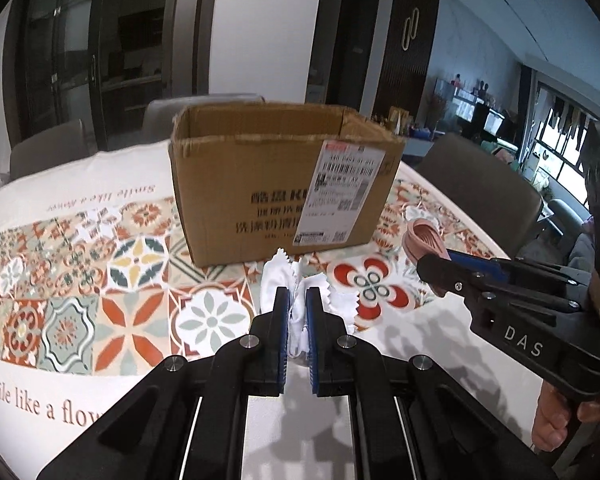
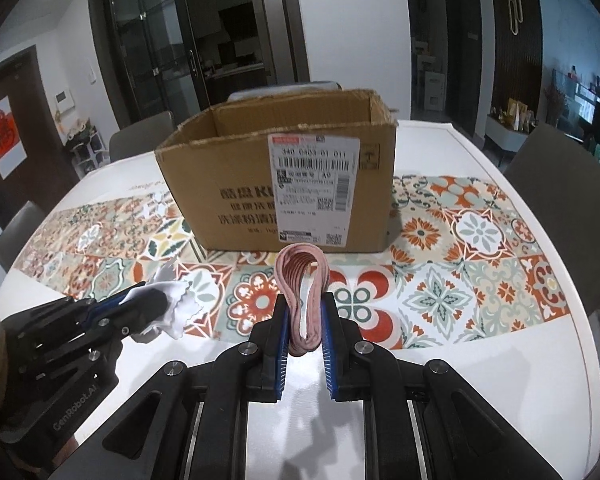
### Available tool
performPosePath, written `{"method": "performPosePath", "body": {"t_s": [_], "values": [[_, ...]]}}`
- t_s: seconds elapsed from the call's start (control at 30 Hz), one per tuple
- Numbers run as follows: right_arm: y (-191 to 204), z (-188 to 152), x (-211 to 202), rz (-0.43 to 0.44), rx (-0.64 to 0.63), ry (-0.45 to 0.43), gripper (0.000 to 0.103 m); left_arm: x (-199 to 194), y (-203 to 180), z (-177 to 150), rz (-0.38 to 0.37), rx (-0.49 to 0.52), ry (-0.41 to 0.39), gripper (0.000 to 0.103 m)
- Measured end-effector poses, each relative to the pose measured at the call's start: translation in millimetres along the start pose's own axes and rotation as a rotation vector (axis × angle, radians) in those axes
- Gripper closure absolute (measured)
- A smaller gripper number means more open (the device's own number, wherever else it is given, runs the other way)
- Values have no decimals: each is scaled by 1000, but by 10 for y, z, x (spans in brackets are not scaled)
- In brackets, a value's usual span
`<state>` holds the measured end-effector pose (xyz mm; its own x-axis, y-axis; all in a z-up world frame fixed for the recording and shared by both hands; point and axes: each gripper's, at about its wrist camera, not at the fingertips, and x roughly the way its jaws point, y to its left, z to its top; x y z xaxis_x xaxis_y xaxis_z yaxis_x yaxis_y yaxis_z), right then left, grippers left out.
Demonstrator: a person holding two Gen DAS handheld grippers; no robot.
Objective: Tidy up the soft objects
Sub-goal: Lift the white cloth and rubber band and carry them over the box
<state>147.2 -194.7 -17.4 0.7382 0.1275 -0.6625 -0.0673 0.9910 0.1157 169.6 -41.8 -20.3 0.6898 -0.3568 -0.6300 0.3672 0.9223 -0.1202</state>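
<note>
My left gripper (image 1: 297, 294) is shut on a white cloth with pinked edges (image 1: 296, 280), held above the table in front of the open cardboard box (image 1: 284, 184). My right gripper (image 2: 303, 300) is shut on a folded pink insole-like soft piece (image 2: 302, 280), also in front of the box (image 2: 284, 184). The right gripper (image 1: 428, 264) shows in the left wrist view with the pink piece (image 1: 424, 236). The left gripper (image 2: 140, 308) shows in the right wrist view with the cloth (image 2: 172, 300).
The box stands on a white table with a patterned tile runner (image 2: 460, 248). Grey chairs (image 2: 568, 200) stand around the table (image 1: 40, 188). Dark glass doors and shelves are behind.
</note>
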Motion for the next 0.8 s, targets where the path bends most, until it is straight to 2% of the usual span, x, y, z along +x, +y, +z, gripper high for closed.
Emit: {"method": "performPosePath", "body": {"t_s": [0.8], "values": [[15,658,-376,34,6,-235,87,-311,-3,743,29,62,-231,93]]}}
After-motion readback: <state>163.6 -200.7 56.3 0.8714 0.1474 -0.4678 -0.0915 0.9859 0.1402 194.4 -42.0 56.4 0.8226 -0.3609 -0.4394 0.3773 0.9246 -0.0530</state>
